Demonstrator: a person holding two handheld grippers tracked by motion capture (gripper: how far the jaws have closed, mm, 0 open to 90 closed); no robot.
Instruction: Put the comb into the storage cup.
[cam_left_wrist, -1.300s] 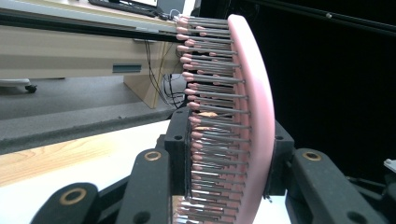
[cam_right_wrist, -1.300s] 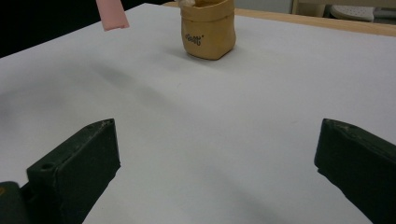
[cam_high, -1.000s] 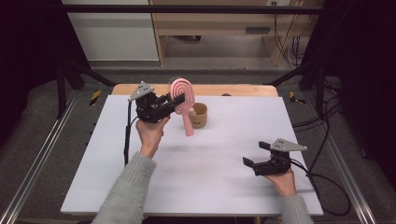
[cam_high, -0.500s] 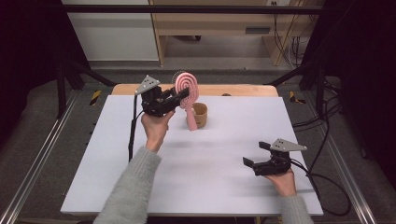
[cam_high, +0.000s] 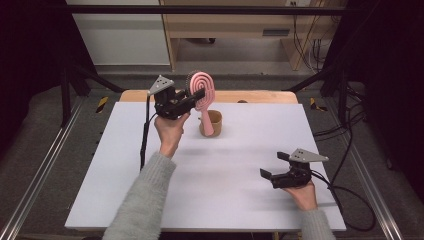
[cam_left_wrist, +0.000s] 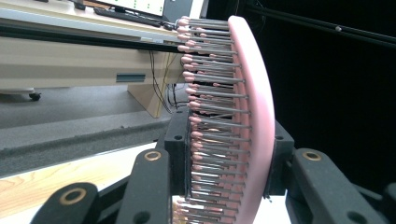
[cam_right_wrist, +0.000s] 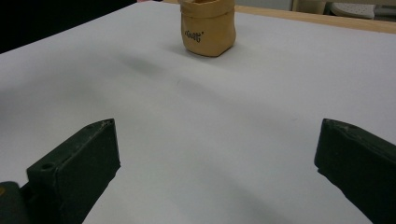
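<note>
High view: my left gripper (cam_high: 192, 100) clamps pink hairbrush (cam_high: 202, 97) by head, handle down at tan pouch (cam_high: 214, 122), far table (cam_high: 125, 165) centre. My right gripper (cam_high: 274, 167) wide, empty, near-right.

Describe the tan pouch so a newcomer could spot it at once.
Start at the white table and look to its far edge, near the middle. There stands a small tan fabric pouch, open at the top, with small dark lettering on its side. The pink hairbrush beside it is held up by the left gripper.
</note>
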